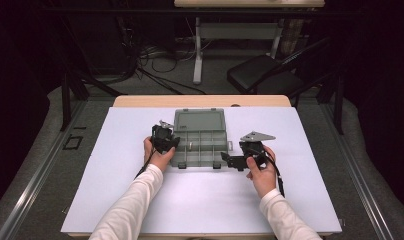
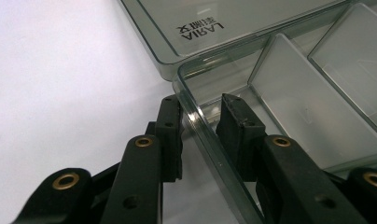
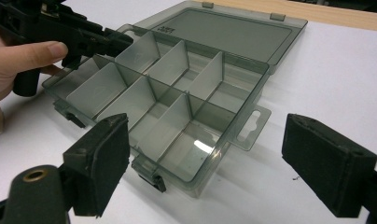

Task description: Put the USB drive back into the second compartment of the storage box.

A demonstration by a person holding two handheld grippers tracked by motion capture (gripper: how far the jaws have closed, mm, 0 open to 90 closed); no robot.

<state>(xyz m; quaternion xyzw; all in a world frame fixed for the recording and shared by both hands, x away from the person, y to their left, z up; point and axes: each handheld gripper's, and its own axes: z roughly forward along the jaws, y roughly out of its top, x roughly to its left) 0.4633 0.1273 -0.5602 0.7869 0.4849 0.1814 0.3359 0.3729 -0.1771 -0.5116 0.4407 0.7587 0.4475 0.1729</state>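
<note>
A smoky clear compartment box [image 1: 208,161] lies open on the white mat, its lid [image 1: 199,120] flat behind it. Its dividers [image 3: 172,63] form several empty cells. My left gripper [image 1: 175,143] is at the box's left end. Its narrowly parted jaws straddle the box's left wall [image 2: 196,122], one pad [image 2: 170,135] outside and one inside, with slim gaps showing on both sides. From the right gripper view that left gripper [image 3: 116,41] rests at the far left corner, held by a hand. My right gripper [image 3: 207,125] stands wide open, with nothing between its pads, just off the box's front right corner [image 1: 225,159].
The white mat [image 1: 140,200] covers a wooden table whose far edge [image 1: 200,100] shows behind the lid. A hang tab [image 3: 252,123] juts from the box's right end. Beyond the table are a black chair [image 1: 260,70], floor cables and another table's legs.
</note>
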